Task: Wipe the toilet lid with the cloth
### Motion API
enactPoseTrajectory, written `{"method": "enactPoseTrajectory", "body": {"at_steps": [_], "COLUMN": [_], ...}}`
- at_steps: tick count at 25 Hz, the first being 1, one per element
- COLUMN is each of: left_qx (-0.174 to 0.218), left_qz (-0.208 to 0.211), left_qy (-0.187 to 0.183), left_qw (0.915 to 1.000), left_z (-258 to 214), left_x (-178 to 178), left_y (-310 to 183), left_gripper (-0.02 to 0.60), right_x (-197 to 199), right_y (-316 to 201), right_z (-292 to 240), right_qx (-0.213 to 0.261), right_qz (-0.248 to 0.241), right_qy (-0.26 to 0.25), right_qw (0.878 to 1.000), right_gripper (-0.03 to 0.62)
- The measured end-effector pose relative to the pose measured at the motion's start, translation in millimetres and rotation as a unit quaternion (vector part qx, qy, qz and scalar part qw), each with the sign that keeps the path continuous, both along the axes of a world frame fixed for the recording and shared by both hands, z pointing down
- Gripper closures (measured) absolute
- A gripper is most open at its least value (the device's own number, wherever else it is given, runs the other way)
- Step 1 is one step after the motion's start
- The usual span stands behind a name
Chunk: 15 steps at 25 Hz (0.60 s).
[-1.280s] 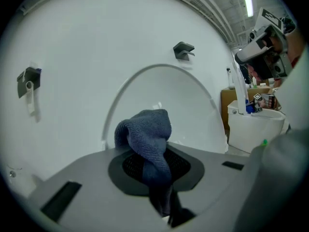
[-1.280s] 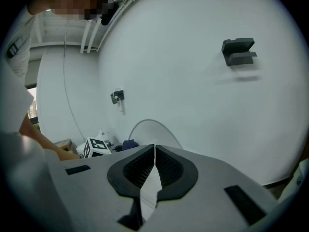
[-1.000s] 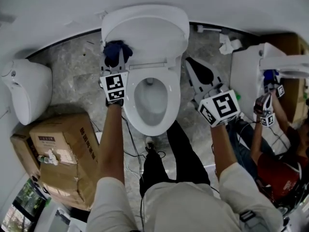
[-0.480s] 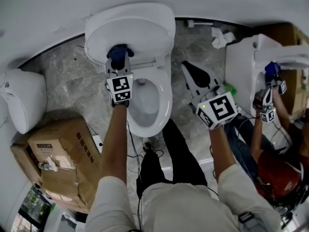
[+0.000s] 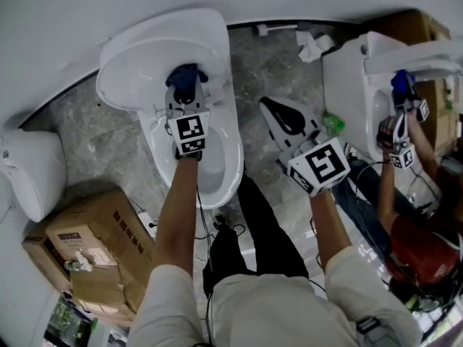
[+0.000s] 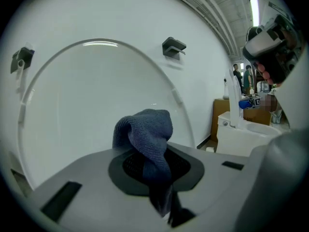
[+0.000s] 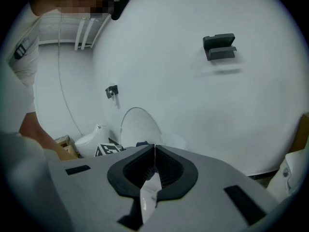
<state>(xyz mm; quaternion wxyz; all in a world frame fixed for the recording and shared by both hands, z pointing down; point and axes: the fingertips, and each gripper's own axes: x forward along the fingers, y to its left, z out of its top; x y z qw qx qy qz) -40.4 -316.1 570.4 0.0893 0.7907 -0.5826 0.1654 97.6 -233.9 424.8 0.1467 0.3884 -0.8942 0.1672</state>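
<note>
The white toilet lid (image 5: 141,60) stands raised behind the bowl (image 5: 226,166). My left gripper (image 5: 185,94) is shut on a dark blue cloth (image 5: 185,76), which presses against the lower middle of the lid. In the left gripper view the bunched cloth (image 6: 147,132) sticks up from the closed jaws of the left gripper (image 6: 155,164), with the lid's inner face (image 6: 82,100) right behind it. My right gripper (image 5: 269,107) hangs over the floor to the right of the bowl, shut and holding nothing. The right gripper (image 7: 154,153) faces the white wall, with the lid (image 7: 137,124) small at the left.
A second toilet (image 5: 347,85) stands at the right, where another person (image 5: 416,244) works with grippers. Crumpled paper (image 5: 311,45) lies by the wall. A cardboard box (image 5: 87,251) and a white fixture (image 5: 29,172) sit at the left. Cables (image 5: 217,226) trail on the floor.
My left gripper has carried the cloth rightwards along the lid, from its left edge to its lower middle. The right gripper has drifted a little while staying shut.
</note>
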Motion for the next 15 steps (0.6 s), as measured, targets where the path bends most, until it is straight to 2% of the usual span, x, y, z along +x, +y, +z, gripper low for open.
{"method": "enactPoseTrajectory", "body": {"at_steps": [4, 8, 11, 15], "left_qx": [0.001, -0.005, -0.025, -0.072], "left_qz": [0.011, 0.066, 0.098, 0.088], "left_qy": [0.019, 0.011, 0.005, 0.011], "left_qw": [0.9998, 0.9977, 0.9949, 0.9934], "left_z": [0, 11, 31, 71], "left_x": [26, 60, 82, 80], "left_y": [-1, 3, 7, 13], "left_gripper": [0.529, 0.529, 0.529, 0.529], "right_x": [14, 20, 25, 31], "right_y": [6, 9, 13, 20], "right_z": [3, 6, 12, 21], "right_qx": [-0.002, -0.001, -0.004, -0.008], "right_qz": [0.01, 0.02, 0.03, 0.034], "right_qy": [0.001, 0.006, 0.014, 0.02], "right_qw": [1.0, 1.0, 0.999, 0.999], "right_gripper": [0.565, 0.565, 0.565, 0.565]}}
